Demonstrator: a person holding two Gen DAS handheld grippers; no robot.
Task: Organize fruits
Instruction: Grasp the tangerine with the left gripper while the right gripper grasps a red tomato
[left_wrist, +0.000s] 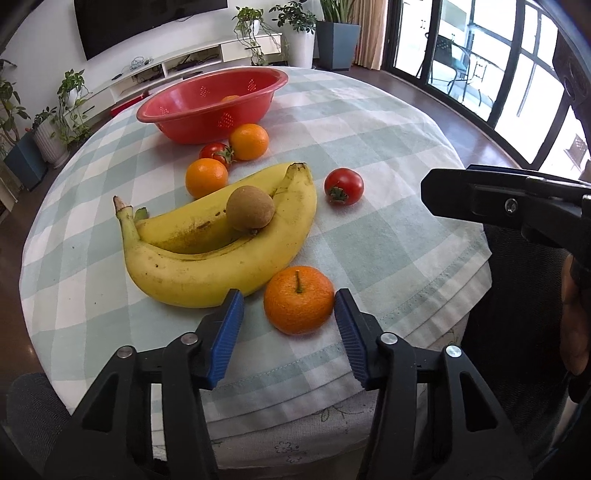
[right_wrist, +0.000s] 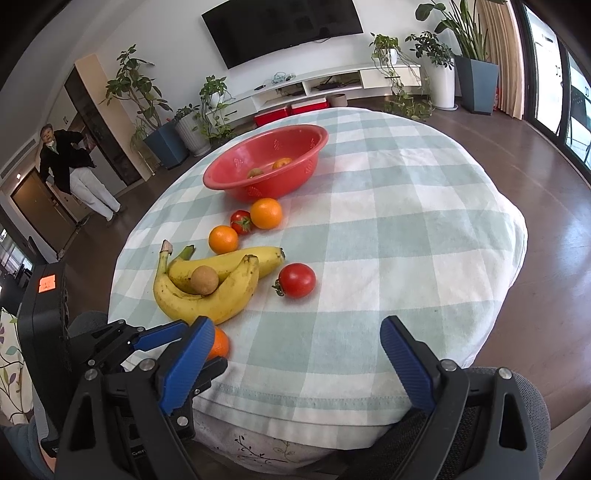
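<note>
Left tool (left_wrist: 289, 301) apart, straddling mandarin (left_wrist: 299, 300), right pad touching; right tool (right_wrist: 297, 341) released over tablecloth (right_wrist: 388, 236).

The left wrist view is taken from low over the near edge of the table (left_wrist: 388, 155), facing steeply down and toward the far side. An orange (left_wrist: 299, 300) is seen very close, between the blue fingers (left_wrist: 229, 332) of the left gripper (left_wrist: 288, 310). The right wrist view is set slightly farther back and to the right, also tilted down toward the far side, with more of the room taken in. The bananas (right_wrist: 207, 291), the loose fruit and the red basket (right_wrist: 266, 162) are shared by both views. Each gripper is caught by the other camera: the right gripper (left_wrist: 517, 206) at the right edge, the left at the lower left.
</note>
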